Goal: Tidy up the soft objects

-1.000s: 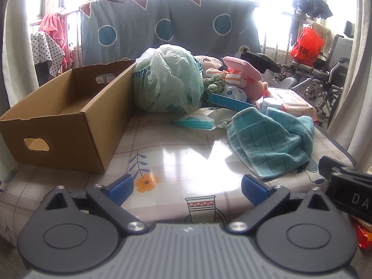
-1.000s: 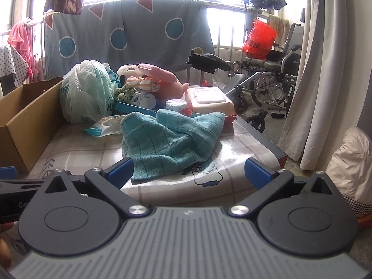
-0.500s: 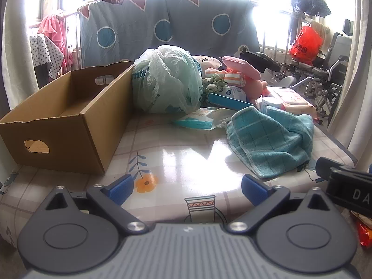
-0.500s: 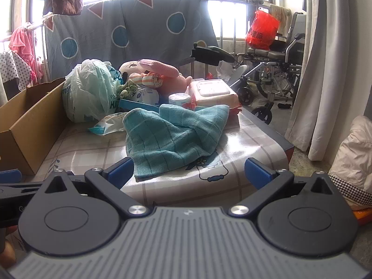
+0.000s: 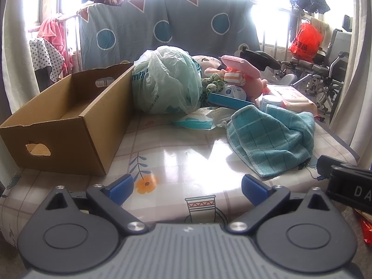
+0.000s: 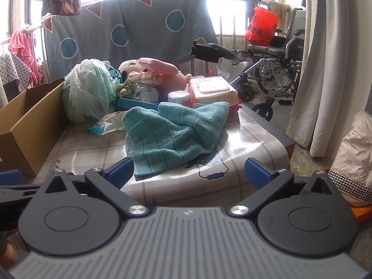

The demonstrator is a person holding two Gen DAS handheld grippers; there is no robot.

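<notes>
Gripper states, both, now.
Left gripper: open, holding nothing.
Right gripper: open, holding nothing, teal towel just ahead.

I read only a few letters. On the right gripper's black body (image 5: 351,189), seen from my left camera, stand "DA". On the green plastic bag (image 6: 91,93) I see "H". The red bag (image 6: 260,29) print is unreadable.

A teal checked towel (image 6: 172,134) is lying crumpled on the surface, at the near right, with its folds bunching toward the far side. A pink plush toy (image 5: 234,69) is lying on its side at the far end, behind the towel. A brown cardboard box (image 5: 69,121) is standing open at the left; what is showing of its inside is holding nothing.
</notes>
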